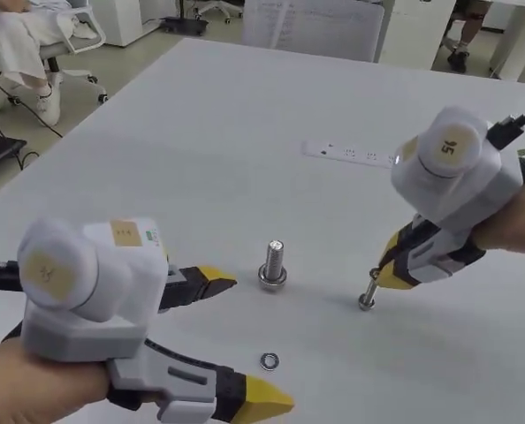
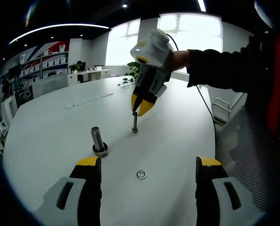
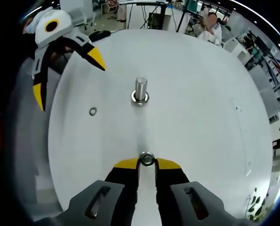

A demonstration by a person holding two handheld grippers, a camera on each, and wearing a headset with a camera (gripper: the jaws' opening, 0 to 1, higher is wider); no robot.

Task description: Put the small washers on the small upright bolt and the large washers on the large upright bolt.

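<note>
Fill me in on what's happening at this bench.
A person is working with two handheld grippers over a white table. The right gripper pinches a small washer right at the top of the small upright bolt, apparently to slip it on. The left gripper is open and hovers by a loose washer lying flat on the table. The large upright bolt stands between the grippers.

Light: bright, even, from white ceiling strip lamps (image 2: 60, 27) and tall windows (image 2: 187, 30).
Shadows: soft, faint on the white matte bench (image 1: 245, 159).
Edges: fisheye-curved in both gripper views.
</note>
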